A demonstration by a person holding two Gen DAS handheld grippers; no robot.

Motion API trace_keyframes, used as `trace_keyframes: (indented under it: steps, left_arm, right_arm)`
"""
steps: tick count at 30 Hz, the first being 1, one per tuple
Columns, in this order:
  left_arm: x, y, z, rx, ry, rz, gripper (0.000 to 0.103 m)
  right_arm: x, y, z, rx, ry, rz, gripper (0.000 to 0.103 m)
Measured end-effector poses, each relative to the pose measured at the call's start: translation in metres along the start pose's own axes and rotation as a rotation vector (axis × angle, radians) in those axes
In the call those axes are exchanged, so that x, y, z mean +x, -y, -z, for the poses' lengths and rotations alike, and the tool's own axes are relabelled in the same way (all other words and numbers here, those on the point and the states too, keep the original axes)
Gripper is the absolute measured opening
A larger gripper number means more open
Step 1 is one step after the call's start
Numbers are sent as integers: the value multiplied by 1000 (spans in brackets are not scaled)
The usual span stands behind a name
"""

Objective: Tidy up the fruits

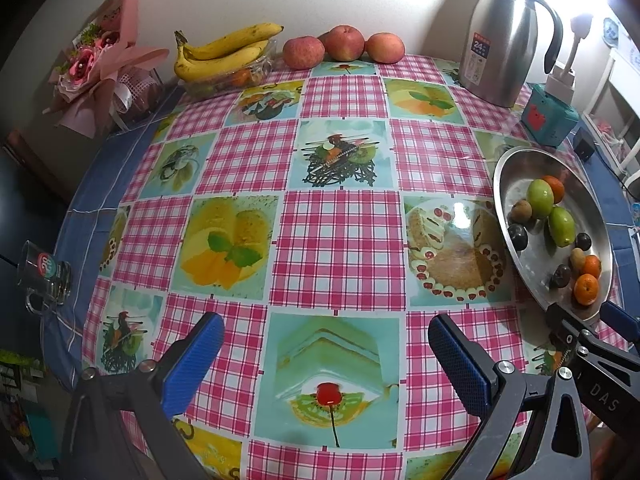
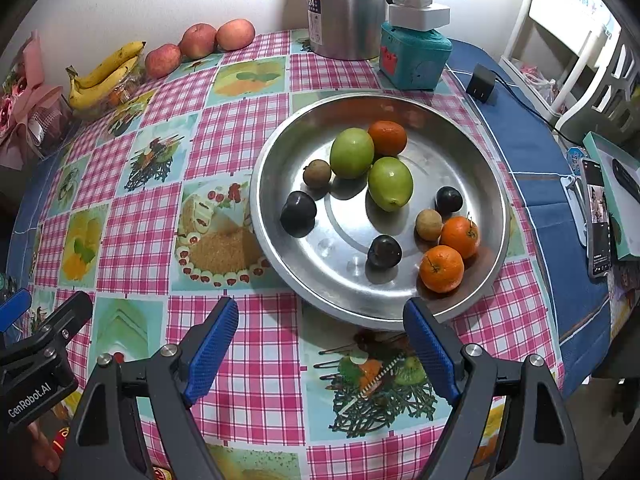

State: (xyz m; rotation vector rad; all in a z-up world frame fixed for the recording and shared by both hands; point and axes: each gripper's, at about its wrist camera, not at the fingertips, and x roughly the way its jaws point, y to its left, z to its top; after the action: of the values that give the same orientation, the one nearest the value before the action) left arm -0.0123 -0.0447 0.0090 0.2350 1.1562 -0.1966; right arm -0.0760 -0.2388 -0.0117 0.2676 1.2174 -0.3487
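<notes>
Checked oilcloth in pink, with printed dessert squares, covers the counter [image 1: 340, 240] under both tools. Nearest, the left hand-held gripper [image 1: 326, 360] hangs over bare cloth with its blue pads spread wide and nothing between them; the right hand-held gripper [image 2: 320, 350] is likewise spread and empty, its right fingertip just short of the near rim of the steel pan [image 2: 280, 240]. That pan lies straight ahead of the right tool and off to the right of the left one, so the right hand is clearly nearer. In it, from near to far: two oranges [image 2: 442, 268] touching, a tan fruit [image 2: 429, 224], three dark plums [image 2: 384, 251] scattered apart, two green fruits [image 2: 390, 183] whose long axes run roughly fore-and-aft, a small brown fruit [image 2: 317, 173] and a third orange [image 2: 387, 137]. The kinds lie mixed, so sorting seems unsettled. Far ahead-left by the wall, bananas [image 1: 224, 52] sit on a clear dish beside three apples [image 1: 344, 43]. Only the right view shows the pan whole; the left view shows it edge-on but gives the bananas and apples more plainly.
</notes>
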Motion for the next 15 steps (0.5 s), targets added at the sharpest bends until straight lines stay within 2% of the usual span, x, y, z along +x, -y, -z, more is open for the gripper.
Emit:
trace_keyframes:
  steps: [15]
  left_arm:
    - [1,-3,0,-11,-7,-8,103]
  right_arm:
    - [1,-1,0,1,-2,1,85]
